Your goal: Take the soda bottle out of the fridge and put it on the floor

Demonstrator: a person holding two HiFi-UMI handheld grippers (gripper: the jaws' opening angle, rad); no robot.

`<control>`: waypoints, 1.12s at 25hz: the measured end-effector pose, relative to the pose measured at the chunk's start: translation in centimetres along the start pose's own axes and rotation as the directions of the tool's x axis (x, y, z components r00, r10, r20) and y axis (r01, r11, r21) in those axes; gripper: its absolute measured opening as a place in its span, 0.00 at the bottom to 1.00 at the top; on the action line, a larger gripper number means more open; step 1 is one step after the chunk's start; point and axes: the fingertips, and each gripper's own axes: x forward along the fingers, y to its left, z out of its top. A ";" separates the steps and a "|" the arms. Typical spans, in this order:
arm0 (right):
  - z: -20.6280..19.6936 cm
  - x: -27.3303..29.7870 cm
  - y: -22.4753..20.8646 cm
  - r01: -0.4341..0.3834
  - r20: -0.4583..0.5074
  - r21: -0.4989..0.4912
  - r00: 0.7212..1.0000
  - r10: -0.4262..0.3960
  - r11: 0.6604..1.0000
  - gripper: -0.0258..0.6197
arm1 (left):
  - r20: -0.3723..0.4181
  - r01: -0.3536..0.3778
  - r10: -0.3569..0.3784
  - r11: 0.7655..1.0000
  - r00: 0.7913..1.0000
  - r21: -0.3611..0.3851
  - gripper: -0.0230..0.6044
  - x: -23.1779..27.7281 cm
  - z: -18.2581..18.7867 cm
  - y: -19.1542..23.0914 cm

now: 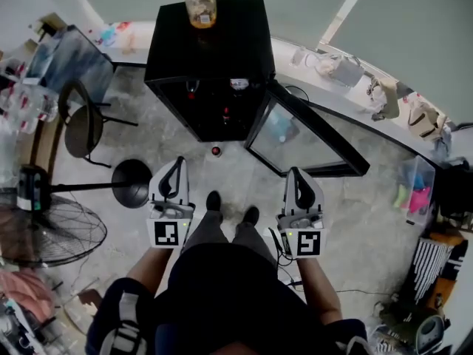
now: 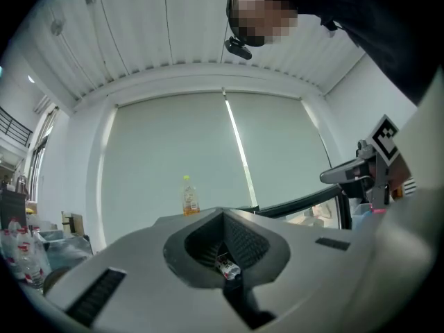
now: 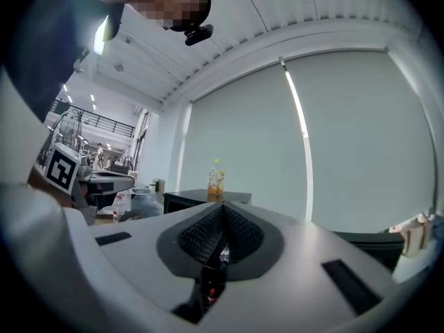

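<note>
1. The left gripper (image 1: 179, 161) is held level in front of the person, over the floor (image 1: 222, 176). Its jaws are pressed together with nothing between them.
2. The right gripper (image 1: 295, 171) is beside it at about the same height. It is also closed and empty, with its pads meeting at the tips.
3. The soda bottle (image 1: 216, 151) stands upright on the floor just in front of the fridge (image 1: 222, 43). It is between the two grippers and ahead of them, touching neither. From above, little shows beyond its red cap.
4. The black fridge has its glass door (image 1: 295, 135) swung wide open to the person's right. A few red-topped items sit on the shelves inside, too dark to make out.
5. A bottle of orange drink (image 1: 200, 6) with a yellow cap stands on top of the fridge.
6. The person's shoes (image 1: 214, 200) are planted a short way behind the soda bottle.
7. To the left are a dark chair (image 1: 81, 124) and a floor fan (image 1: 44, 228).
</note>
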 end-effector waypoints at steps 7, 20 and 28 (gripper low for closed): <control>1.3 -2.5 -1.2 0.063 -0.016 0.012 0.998 -0.062 0.998 0.07 | -0.003 -0.030 0.030 0.999 1.000 0.032 0.07 -1.5 1.1 0.0; 1.2 -3.4 -1.3 0.080 -0.041 -0.075 0.996 -0.083 0.994 0.07 | -0.001 -0.053 0.053 0.996 0.999 0.066 0.07 -2.2 1.9 0.1; 1.2 -3.3 -1.2 0.052 -0.058 -0.106 0.997 -0.059 0.993 0.07 | -0.011 -0.039 0.040 0.997 0.999 0.071 0.07 -2.2 1.8 -0.6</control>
